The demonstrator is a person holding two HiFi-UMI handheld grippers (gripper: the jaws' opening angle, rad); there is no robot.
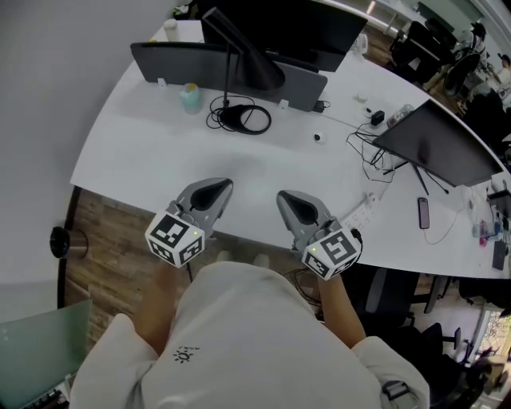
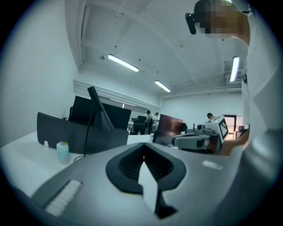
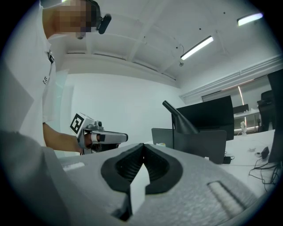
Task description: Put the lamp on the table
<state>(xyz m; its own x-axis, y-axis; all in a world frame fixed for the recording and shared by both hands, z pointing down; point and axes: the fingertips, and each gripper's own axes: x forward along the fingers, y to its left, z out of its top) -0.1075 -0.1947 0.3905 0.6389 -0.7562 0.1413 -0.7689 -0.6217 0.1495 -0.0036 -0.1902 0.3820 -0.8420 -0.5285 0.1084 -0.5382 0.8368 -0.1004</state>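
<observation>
A black desk lamp stands on the white table at the back, its thin stem rising from a round base ringed by its coiled cord. The lamp shows far off in the left gripper view, and the lamp likewise in the right gripper view. My left gripper and right gripper hover side by side over the table's near edge, both shut and empty, well short of the lamp.
Behind the lamp stand a dark monitor and a dark panel. A small pale bottle sits left of the cord. Another monitor, cables and a phone lie to the right. A wall is on the left.
</observation>
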